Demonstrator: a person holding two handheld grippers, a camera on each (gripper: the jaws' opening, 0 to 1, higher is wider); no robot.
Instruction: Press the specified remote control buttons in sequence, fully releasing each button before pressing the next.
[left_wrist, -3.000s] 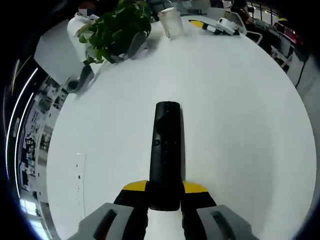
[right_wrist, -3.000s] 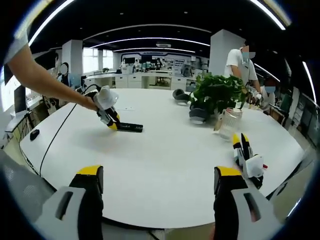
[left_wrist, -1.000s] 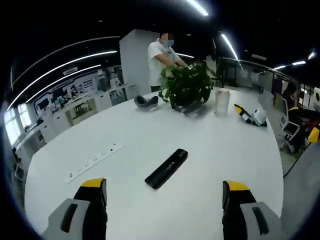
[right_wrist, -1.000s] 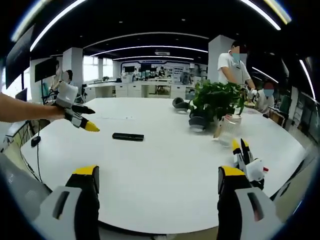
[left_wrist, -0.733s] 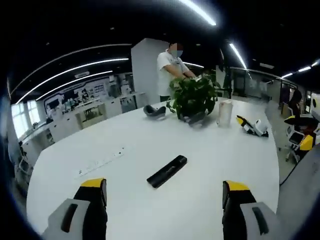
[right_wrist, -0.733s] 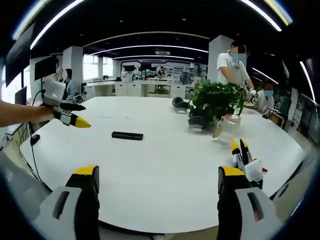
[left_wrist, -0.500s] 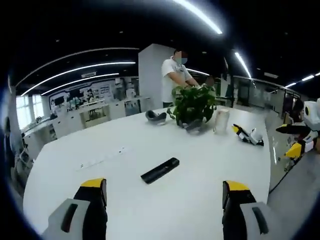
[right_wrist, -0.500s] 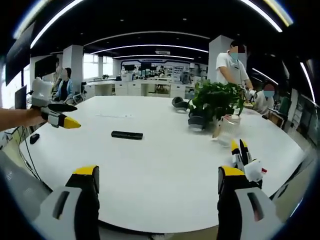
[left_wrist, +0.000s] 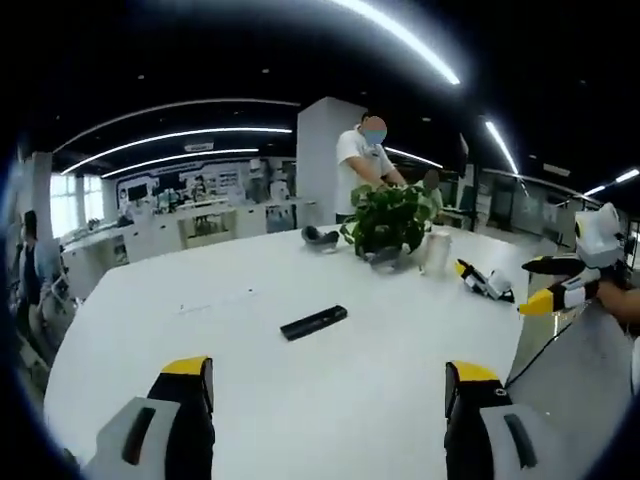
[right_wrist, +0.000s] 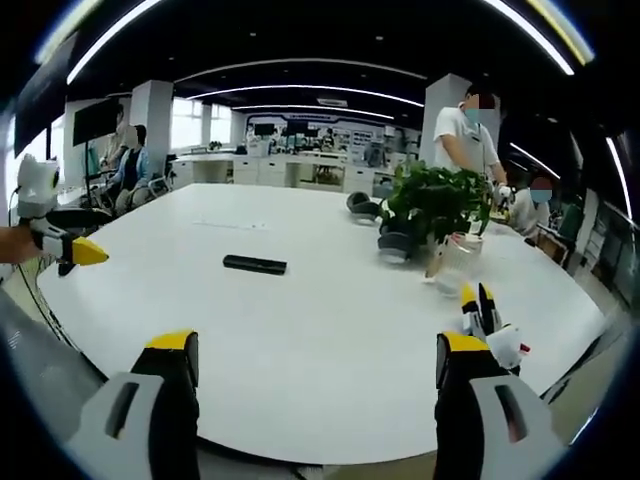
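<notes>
Left gripper view looks across a wide white table (left_wrist: 330, 400): the left gripper (left_wrist: 330, 400) has its two yellow-tipped jaws spread well apart with nothing between them. Ahead of the left jaw and a little toward the middle, the black remote control (left_wrist: 313, 322) lies flat on the table, well apart from the jaws. Beyond it stands a potted plant (left_wrist: 387, 215), with a person (left_wrist: 364, 160) behind it. Far to the right, the right gripper (left_wrist: 560, 292) hangs past the table edge.

Right gripper view: off to the far left the left gripper (right_wrist: 70, 252) hovers by the table edge. The right gripper (right_wrist: 320, 400) also has its jaws wide apart, holding nothing. The remote control (right_wrist: 254, 264) rests ahead of the left jaw, far from both jaws. Ahead of the right jaw are the plant (right_wrist: 432, 205) and a clear jar (right_wrist: 450, 262), with a spare yellow-tipped gripper (right_wrist: 487, 320) lying just ahead of that jaw
</notes>
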